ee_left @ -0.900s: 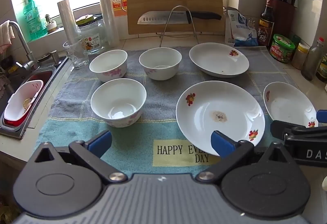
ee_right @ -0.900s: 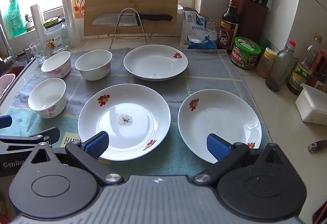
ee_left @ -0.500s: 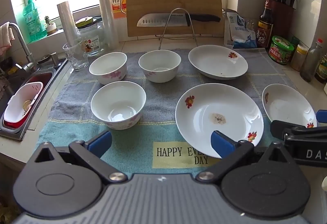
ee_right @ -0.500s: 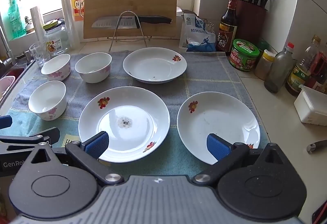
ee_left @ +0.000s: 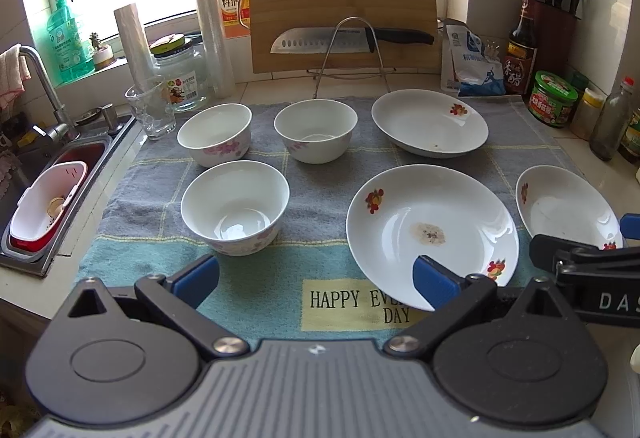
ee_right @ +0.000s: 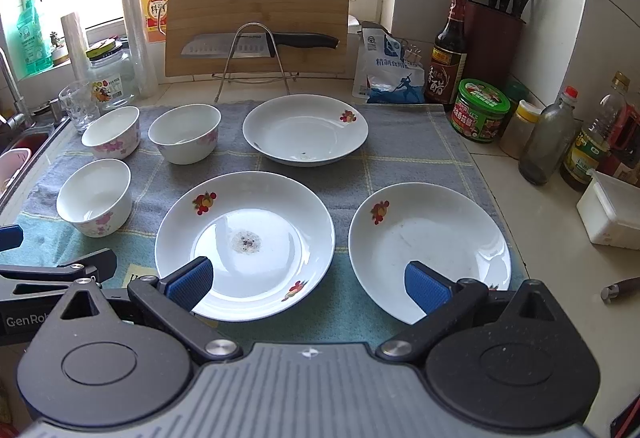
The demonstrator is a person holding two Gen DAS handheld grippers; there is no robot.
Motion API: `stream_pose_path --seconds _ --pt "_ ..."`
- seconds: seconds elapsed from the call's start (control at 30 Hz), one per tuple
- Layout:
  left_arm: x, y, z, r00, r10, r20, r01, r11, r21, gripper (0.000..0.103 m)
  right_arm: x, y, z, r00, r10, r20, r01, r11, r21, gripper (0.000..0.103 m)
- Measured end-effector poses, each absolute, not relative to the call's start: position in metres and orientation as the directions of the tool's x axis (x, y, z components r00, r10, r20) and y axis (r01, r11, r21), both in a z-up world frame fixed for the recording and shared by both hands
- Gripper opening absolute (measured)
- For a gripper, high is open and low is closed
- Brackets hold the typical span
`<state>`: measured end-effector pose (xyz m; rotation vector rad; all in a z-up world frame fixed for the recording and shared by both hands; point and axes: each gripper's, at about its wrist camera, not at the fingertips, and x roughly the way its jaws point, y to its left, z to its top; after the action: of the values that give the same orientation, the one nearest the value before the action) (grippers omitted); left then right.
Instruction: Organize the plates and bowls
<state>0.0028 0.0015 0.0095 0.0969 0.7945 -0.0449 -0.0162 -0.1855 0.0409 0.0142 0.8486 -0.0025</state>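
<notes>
Three white bowls with pink flowers stand on the left of a towel: a near bowl (ee_left: 235,206) (ee_right: 94,196), a back left bowl (ee_left: 215,134) (ee_right: 111,136) and a back middle bowl (ee_left: 316,128) (ee_right: 185,132). Three white plates with fruit prints lie to their right: a back plate (ee_left: 430,122) (ee_right: 305,128), a large stained plate (ee_left: 432,234) (ee_right: 244,242) and a right plate (ee_left: 564,206) (ee_right: 430,250). My left gripper (ee_left: 315,278) hovers open over the towel's front edge. My right gripper (ee_right: 308,283) is open above the near rims of the two front plates. Neither holds anything.
The grey-green towel (ee_left: 344,262) covers the counter. A sink (ee_left: 60,174) with a red-and-white basket lies left, with a glass (ee_left: 150,110) and jar beside it. A cutting board (ee_left: 340,6) with a knife on a rack stands behind. Sauce bottles, a knife block (ee_right: 496,42) and a white box (ee_right: 610,214) line the right.
Both views have drifted a little, so the dishes sit slightly lower in frame. No dish has moved, and both grippers stay wide open.
</notes>
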Motion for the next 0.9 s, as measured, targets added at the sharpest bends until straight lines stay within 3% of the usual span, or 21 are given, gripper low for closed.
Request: stream_pose_path --seconds 0.9 --pt "0.0023 0.0023 0.0074 0.706 0.003 -0.709 0.073 0.994 0.078 0.102 -0.0161 -0.1845 0.0403 0.664 0.001 -0.748 0.009 1.000 0.009 0.103"
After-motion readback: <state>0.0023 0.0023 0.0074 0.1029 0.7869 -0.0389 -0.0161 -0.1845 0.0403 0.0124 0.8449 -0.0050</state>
